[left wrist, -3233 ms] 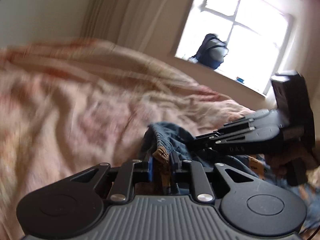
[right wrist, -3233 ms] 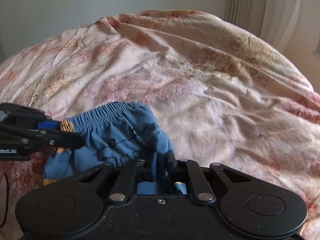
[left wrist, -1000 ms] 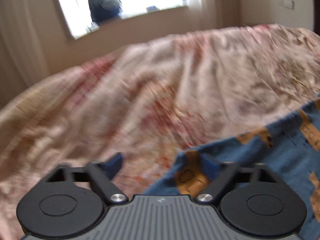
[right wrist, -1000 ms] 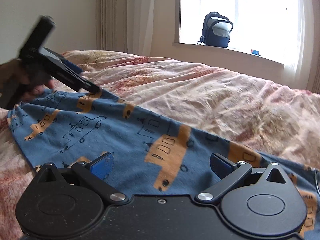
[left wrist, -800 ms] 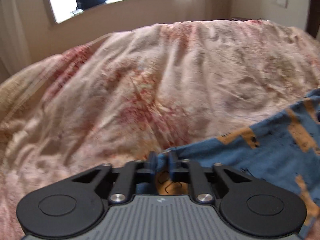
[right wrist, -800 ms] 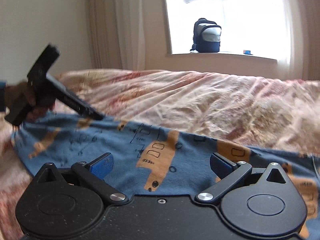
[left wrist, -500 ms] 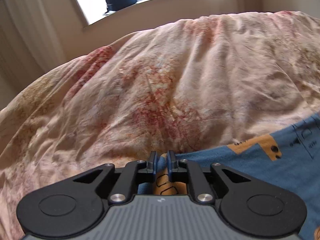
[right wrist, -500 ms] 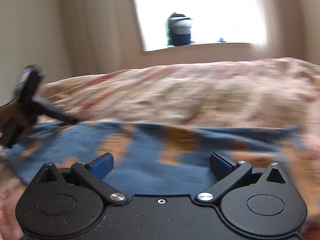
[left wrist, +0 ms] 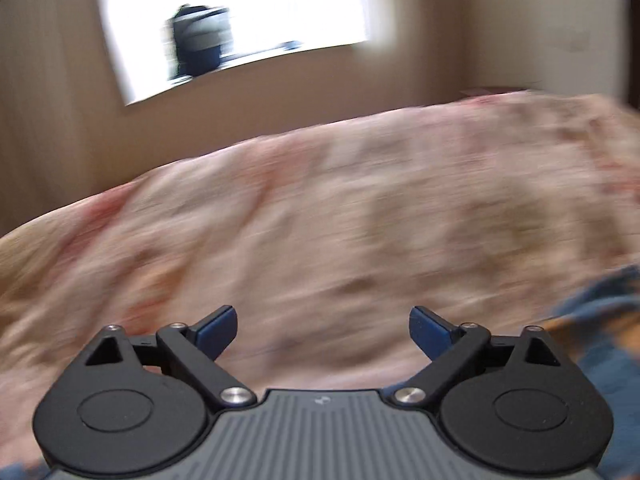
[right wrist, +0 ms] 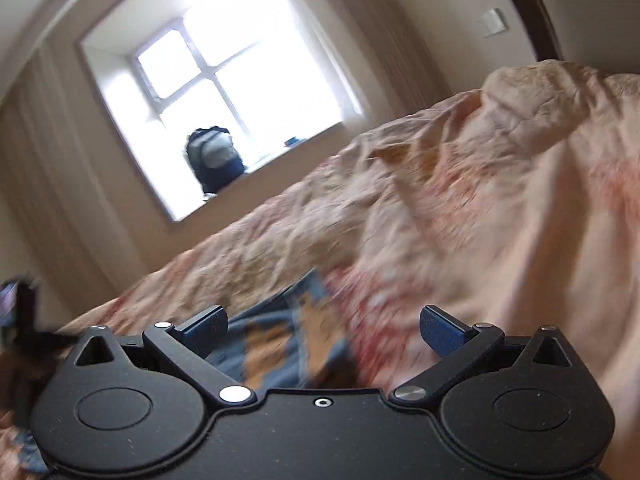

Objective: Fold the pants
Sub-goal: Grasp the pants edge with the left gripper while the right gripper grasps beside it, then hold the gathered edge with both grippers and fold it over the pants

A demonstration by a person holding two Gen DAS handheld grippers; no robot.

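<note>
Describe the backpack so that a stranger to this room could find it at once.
Look at the bright window in the wall behind the bed. On its sill, toward the left end, stands the backpack. It is the only large dark thing there, navy with a grey front, far bigger than the small blue item on the same sill.

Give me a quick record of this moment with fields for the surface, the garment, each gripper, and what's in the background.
surface: bed with a rumpled pink floral cover
garment: blue pants with orange print, lying on the cover
left gripper: open, jaws have just been opening, nothing between them; pants off to its right
right gripper: open, pants lie ahead between its fingers, not gripped
background: backpack on the sill of the window
image quality: motion blur in both views
</note>
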